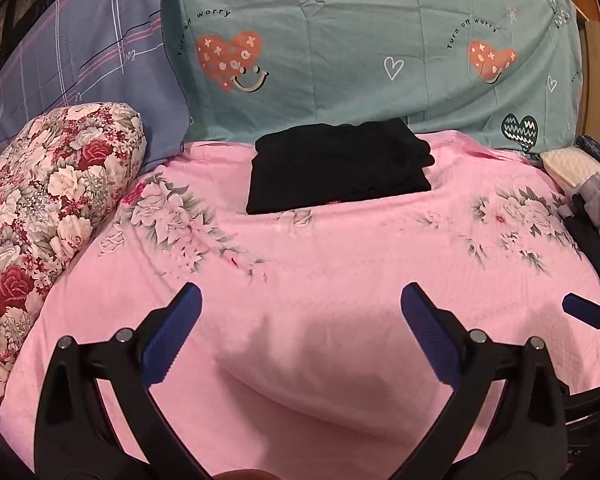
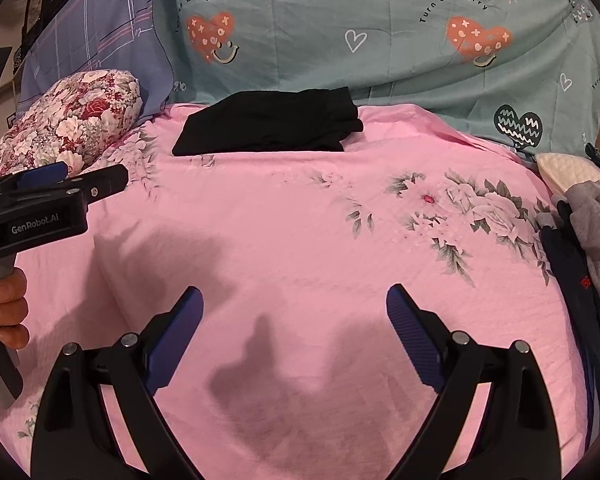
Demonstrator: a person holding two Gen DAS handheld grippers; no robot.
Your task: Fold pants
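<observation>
The black pants (image 1: 340, 168) lie folded into a compact rectangle at the far edge of the pink floral bedspread (image 1: 340, 264), close against the teal heart-print cover (image 1: 340, 52) that rises behind the bed. The long axis of the folded bundle runs left to right, parallel to that far edge; looser folded ends bunch at its right side, and a small red mark shows on the near edge.

No containers are in view. A floral bolster (image 1: 48, 208) rests along the left edge of the bed. A heap of grey and dark clothing (image 2: 588, 248) lies at the right edge.

The left gripper (image 1: 300, 320) hovers above the near part of the bedspread, jaws spread wide, holding and touching nothing. The right gripper (image 2: 294, 320) is likewise spread wide and empty, over the same near area, well apart from the pants. In the right wrist view a hand (image 2: 8, 312) grasps the left gripper's handle at the left edge.
</observation>
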